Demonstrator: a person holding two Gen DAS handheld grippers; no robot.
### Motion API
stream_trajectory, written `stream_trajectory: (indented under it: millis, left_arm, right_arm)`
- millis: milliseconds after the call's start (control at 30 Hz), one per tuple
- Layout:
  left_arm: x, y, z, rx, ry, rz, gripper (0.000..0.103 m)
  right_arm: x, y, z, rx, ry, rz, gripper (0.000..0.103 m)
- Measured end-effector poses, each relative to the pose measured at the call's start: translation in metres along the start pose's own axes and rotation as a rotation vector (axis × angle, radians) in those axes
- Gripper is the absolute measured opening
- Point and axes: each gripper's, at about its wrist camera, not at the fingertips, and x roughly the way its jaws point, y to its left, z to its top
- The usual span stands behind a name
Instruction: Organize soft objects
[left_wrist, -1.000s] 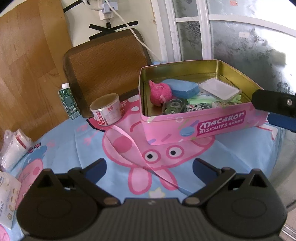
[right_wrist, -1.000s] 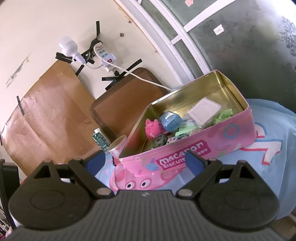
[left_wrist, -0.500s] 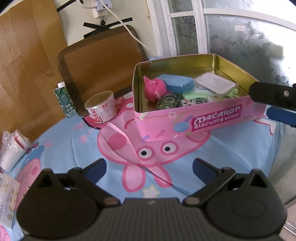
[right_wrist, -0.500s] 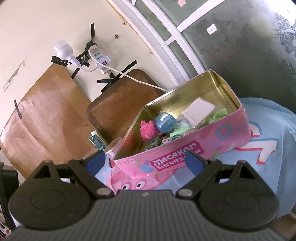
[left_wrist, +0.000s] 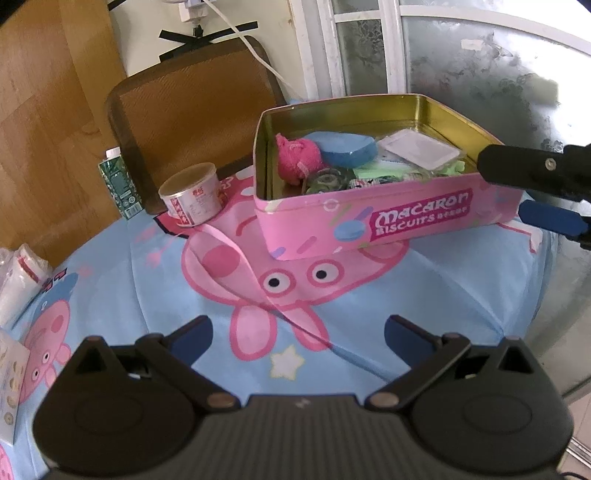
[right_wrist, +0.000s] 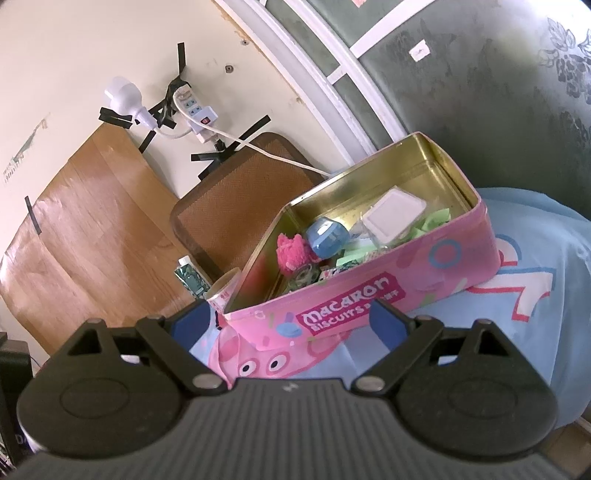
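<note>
1. Pink tin (left_wrist: 369, 225), lid off and lettered "Macaron Biscuits", stands on the cartoon-pig cloth (left_wrist: 110, 266) well ahead of the left gripper (left_wrist: 298, 334), a little to the right of its jaw line; over the last second it has slid slightly toward the middle of the left wrist view and looms larger, so this gripper has been closing in.
2. The left gripper's jaws stand wide apart and hold nothing; only cloth and a loose pink ribbon (left_wrist: 229, 254) lie between and ahead of them.
3. The right gripper (right_wrist: 291, 325) is likewise spread wide and empty. In the left wrist view its black arm and blue finger sit just beside the tin's right end, apart from it as far as I can tell. From its own camera the tin lies just beyond the fingertips and has drifted a little lower since a second ago.
4. I judge both tools to be approaching the tin, with no soft thing gripped yet.
5. Inside the tin: a fuzzy pink plush (left_wrist: 297, 162) at the left end, a blue sponge-like pad (left_wrist: 347, 149) touching it, a clear lidded box (left_wrist: 419, 149) further right over green scraps (left_wrist: 388, 171), and tape rolls (left_wrist: 325, 181) against the front wall.
6. Left of the tin, outside it, stand a small paper cup (left_wrist: 192, 195) and a green carton (left_wrist: 120, 181).
</note>
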Motion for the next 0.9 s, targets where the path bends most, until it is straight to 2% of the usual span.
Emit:
stream_trajectory:
  millis: [900]
  left_arm:
    - [0.009,0.006,-0.013,-0.022,0.033,0.018,0.103]
  right_arm:
    - [0.008,-0.002,-0.004,-0.001,0.028,-0.008,0.095]
